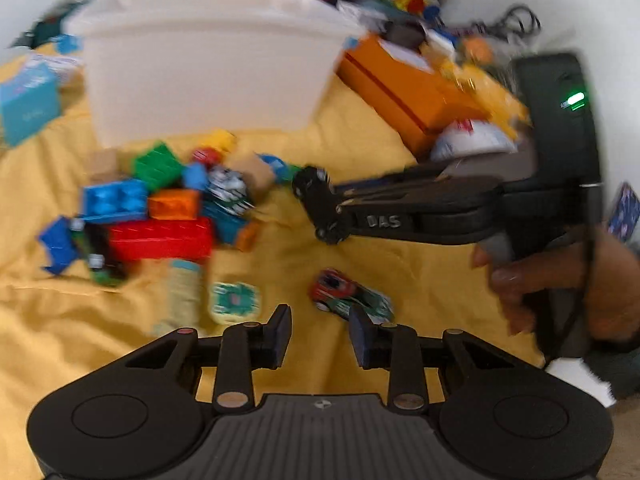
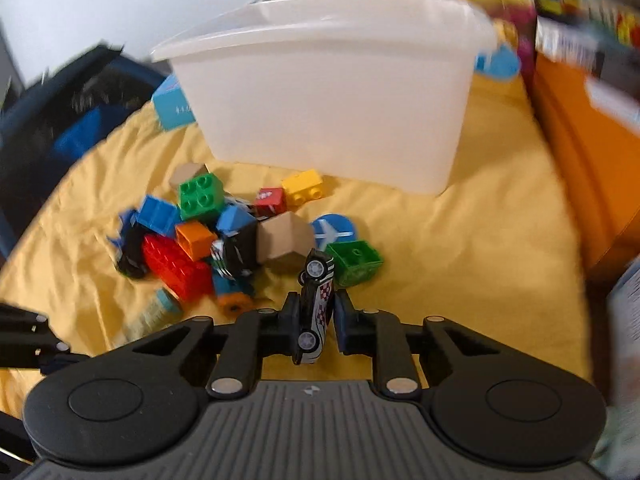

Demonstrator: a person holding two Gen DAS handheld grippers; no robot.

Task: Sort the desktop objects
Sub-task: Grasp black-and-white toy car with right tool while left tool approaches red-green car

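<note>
My right gripper is shut on a black-and-white toy car, held nose up above the yellow cloth. In the left wrist view the right gripper reaches in from the right with the car at its tip. My left gripper is open and empty, low over the cloth, with a red-and-green toy car just beyond its right finger. A pile of coloured bricks lies in front of a white plastic bin; the pile also shows in the left wrist view.
An orange box lies right of the bin. A light-blue box stands at the left. A blue round plane token and a green brick lie near the held car. Cluttered toys fill the back. A card lies on the cloth.
</note>
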